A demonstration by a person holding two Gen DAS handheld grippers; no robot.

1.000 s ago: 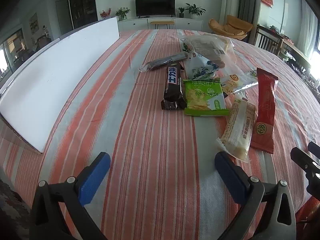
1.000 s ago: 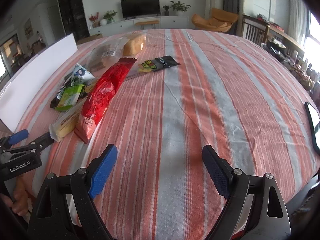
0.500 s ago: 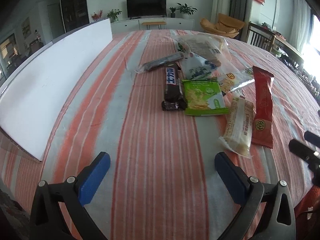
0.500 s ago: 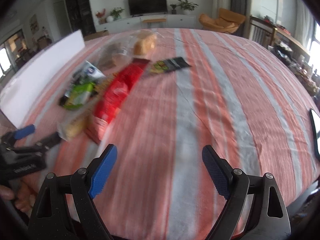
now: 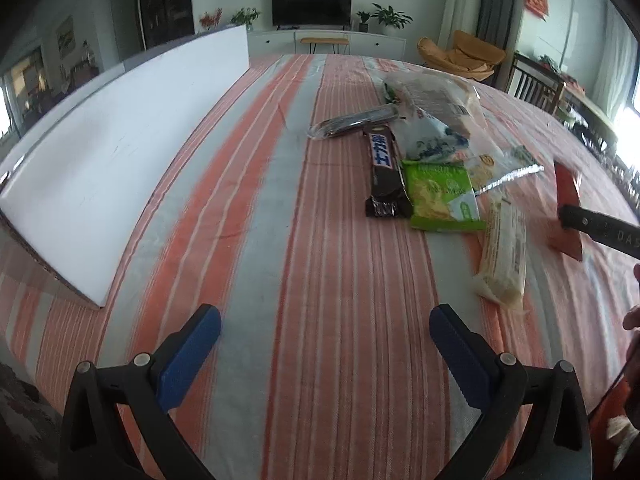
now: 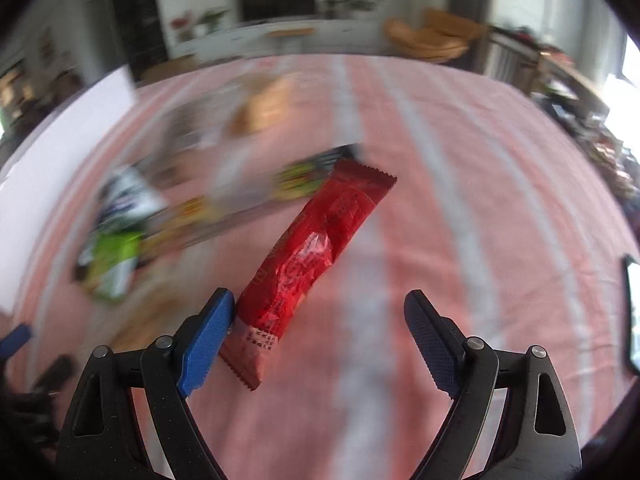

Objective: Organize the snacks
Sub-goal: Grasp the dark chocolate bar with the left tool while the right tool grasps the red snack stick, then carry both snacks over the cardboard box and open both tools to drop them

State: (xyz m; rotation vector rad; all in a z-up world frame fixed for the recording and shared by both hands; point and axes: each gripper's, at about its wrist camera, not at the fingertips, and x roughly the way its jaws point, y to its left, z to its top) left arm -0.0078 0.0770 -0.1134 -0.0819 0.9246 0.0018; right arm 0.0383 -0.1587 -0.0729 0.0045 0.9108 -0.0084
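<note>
Crinkly red foil packet (image 6: 316,256) touches my right gripper's (image 6: 320,332) spread blue pad at nine o'clock, ungrasped; my left gripper (image 5: 324,344) gapes over striped cloth (image 5: 256,240).

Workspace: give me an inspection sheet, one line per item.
Surface: striped orange and grey tablecloth, snacks clustered toward its right side.
Job's things: dark chocolate bar; green chip packet beside it; pale wafer pack; clear bread bag; dark slim packet; red snack packet.
Clutter: white board lying along the left edge.
Grippers: left gripper open over bare cloth; right gripper open, its left finger against the red snack packet's near end.
Cables: nothing seen.
Surroundings: living room with television, potted plants, an orange armchair.
</note>
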